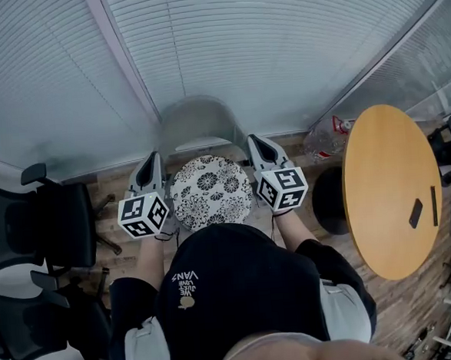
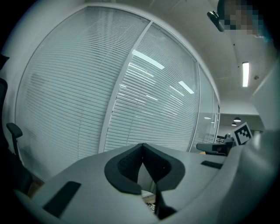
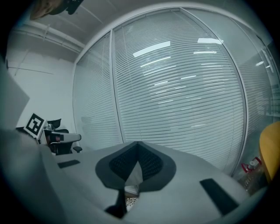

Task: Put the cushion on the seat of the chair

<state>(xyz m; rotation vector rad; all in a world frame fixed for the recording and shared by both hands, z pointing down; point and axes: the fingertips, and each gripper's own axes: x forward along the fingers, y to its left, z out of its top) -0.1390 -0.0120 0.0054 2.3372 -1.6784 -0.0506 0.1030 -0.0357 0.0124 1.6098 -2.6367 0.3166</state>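
Past the black shirt [image 1: 240, 282], the cushion [image 1: 211, 192] rests on the chair [image 1: 194, 120]. The left gripper [image 1: 153, 159] at its nine o'clock and the right gripper [image 1: 254, 142] at three are both pressed together, empty. A careless nudge could shove it off.

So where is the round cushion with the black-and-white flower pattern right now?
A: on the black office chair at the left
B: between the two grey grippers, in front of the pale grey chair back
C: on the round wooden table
B: in the head view the round flowered cushion lies between the left gripper and the right gripper, just before the pale grey chair back.
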